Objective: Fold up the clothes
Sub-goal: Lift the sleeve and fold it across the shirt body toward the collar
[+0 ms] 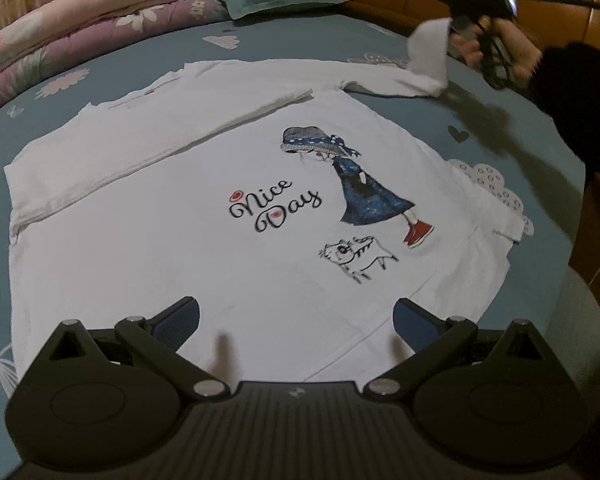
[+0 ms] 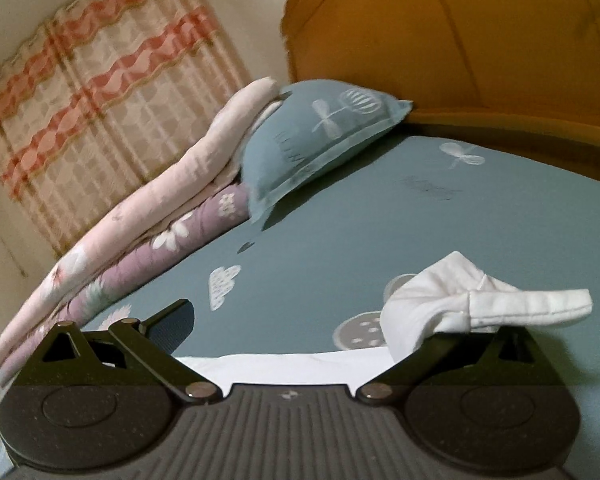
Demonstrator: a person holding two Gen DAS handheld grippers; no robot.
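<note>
a white long-sleeved shirt [image 1: 204, 184] lay spread flat across the middle of the bed [image 1: 380, 40], front side up, printed with "nice day" in black script, a girl in a blue dress, hat and red shoes, and a small outlined cat. 1 sleeve [image 1: 148, 136] was folded diagonally across the chest. the other sleeve [image 1: 424, 68] stretched toward the bed's far right edge, its cuff lifted off the sheet.

the left gripper [image 1: 296, 320] hung over the shirt's near hem, jaws wide apart and holding nothing. the right gripper [image 2: 312, 320], gripped by a hand [image 1: 500, 48] in a dark fuzzy sleeve [image 1: 572, 84], had its jaws spread; the white cuff [image 2: 480, 304] lay draped over the right-hand finger, and whether it was actually pinched i cannot tell.

a teal pillow [image 2: 316, 148] sat at the head of the bed, just beside a folded pink and purple floral quilt [image 2: 140, 224] running along the far left edge. the sheet was teal with white clouds, hearts and dragonflies. an orange-brown headboard [image 2: 460, 40] rose behind the pillow, and a cream curtain [image 2: 112, 92] with red wavy bands hung beyond the quilt.
</note>
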